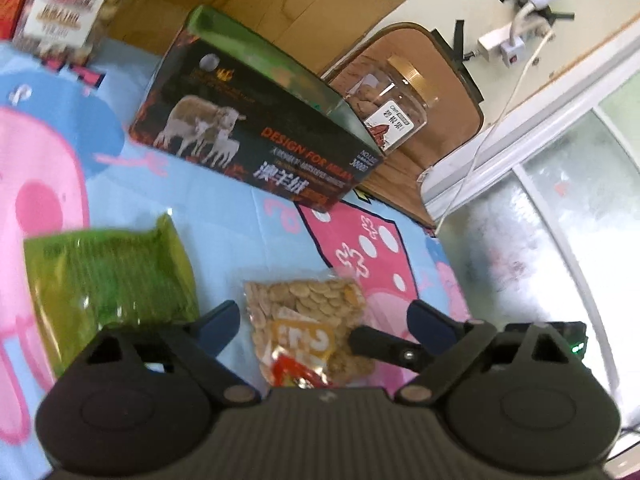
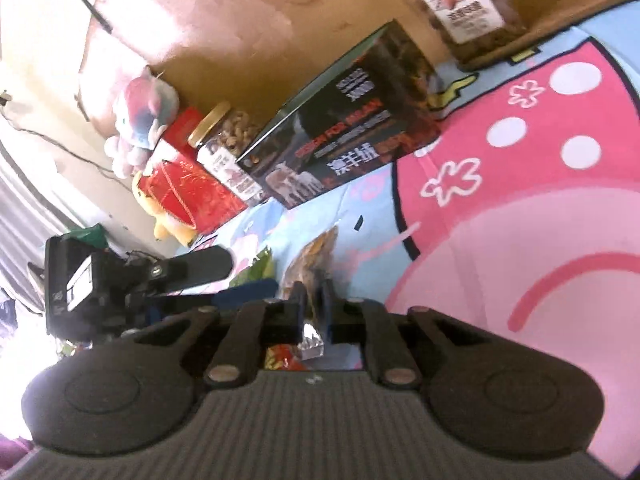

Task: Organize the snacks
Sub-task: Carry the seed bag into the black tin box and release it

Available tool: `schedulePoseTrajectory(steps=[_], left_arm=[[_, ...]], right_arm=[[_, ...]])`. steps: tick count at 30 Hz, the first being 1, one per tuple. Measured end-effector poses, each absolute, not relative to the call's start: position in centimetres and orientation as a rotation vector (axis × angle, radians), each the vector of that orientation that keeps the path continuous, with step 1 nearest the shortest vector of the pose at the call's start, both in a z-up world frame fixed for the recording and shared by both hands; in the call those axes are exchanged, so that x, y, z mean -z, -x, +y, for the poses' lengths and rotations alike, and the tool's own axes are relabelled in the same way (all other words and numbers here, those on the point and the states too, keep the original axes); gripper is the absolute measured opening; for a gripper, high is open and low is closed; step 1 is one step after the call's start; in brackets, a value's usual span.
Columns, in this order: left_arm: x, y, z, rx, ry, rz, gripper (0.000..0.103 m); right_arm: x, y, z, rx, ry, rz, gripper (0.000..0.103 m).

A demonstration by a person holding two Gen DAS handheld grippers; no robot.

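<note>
A clear packet of pale broad beans (image 1: 308, 316) with an orange and red label lies on the cartoon blanket (image 1: 224, 208). My left gripper (image 1: 320, 320) is open, its blue fingers to either side of the packet. My right gripper (image 2: 314, 300) is shut on the packet's edge (image 2: 316, 256); its finger shows in the left wrist view (image 1: 384, 346). A green snack packet (image 1: 108, 284) lies left of the beans. The left gripper's body shows in the right wrist view (image 2: 120, 284).
A dark box printed with sheep (image 1: 248, 136) stands on the blanket beyond the packets. Jars of nuts with gold lids (image 1: 394, 108) (image 2: 224, 136) stand beside it. A red box (image 2: 192, 188) and plush toys (image 2: 140, 120) sit at the far side.
</note>
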State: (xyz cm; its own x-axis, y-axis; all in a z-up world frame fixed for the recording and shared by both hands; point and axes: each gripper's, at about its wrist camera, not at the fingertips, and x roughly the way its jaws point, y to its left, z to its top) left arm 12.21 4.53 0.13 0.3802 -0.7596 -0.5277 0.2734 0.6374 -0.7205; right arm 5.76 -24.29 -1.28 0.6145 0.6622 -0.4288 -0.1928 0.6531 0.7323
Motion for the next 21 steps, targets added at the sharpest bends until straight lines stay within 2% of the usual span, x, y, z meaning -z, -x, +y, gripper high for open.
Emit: schedulePoseTrajectory(steps=[9,21], left_arm=[[-0.3,-11.6,4.0,0.756,0.663,0.947,0.092],[-11.0,-17.8,2.9,0.814,0.500,0.702,0.093]], right_arm=[[0.9,-4.4,-25.1,-0.527,-0.819,0.759,0.012],[-7.5,-9.9,-25.6,-0.544,-0.720,0.525,0.011]])
